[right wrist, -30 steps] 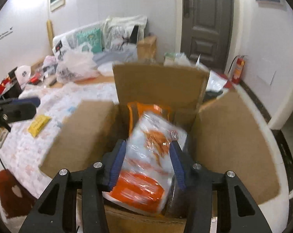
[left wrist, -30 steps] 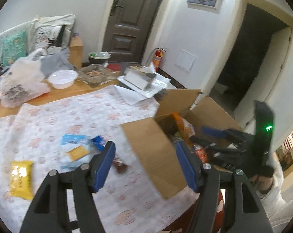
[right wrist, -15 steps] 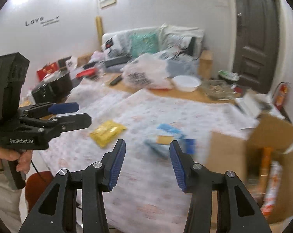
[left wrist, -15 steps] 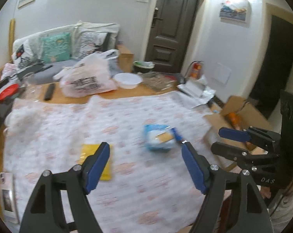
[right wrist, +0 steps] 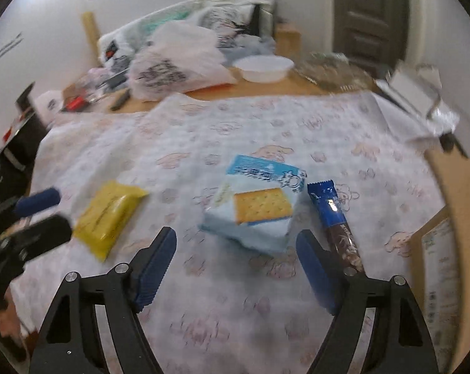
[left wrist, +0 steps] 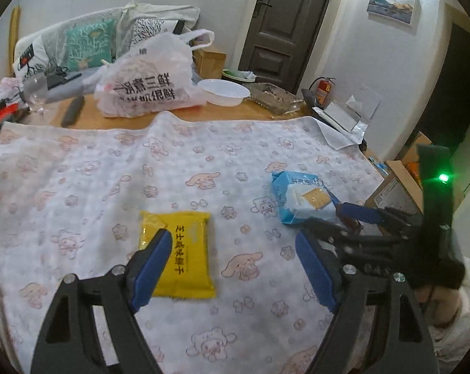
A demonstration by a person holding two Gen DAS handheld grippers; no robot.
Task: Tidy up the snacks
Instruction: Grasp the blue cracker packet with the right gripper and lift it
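Observation:
A yellow snack packet [left wrist: 179,254] lies on the patterned cloth, right in front of my open, empty left gripper [left wrist: 235,268]; it also shows in the right wrist view [right wrist: 108,215]. A light blue cracker pack [right wrist: 256,208] lies just ahead of my open, empty right gripper [right wrist: 238,268], with a dark blue wafer bar [right wrist: 334,221] beside its right finger. The cracker pack [left wrist: 303,196] shows in the left wrist view too, with the right gripper [left wrist: 344,218] next to it. The cardboard box [right wrist: 456,218] stands at the right edge.
A printed plastic bag [left wrist: 147,84], a white bowl [left wrist: 224,92], a wine glass [left wrist: 35,92] and a clear tray [left wrist: 275,96] stand on the wooden table [left wrist: 185,113] beyond the cloth. A foil-wrapped box [left wrist: 344,115] sits at the far right.
My right gripper let go of the orange-white snack bag in the box and swung out to the cracker pack. My left gripper swung left and down to the yellow packet.

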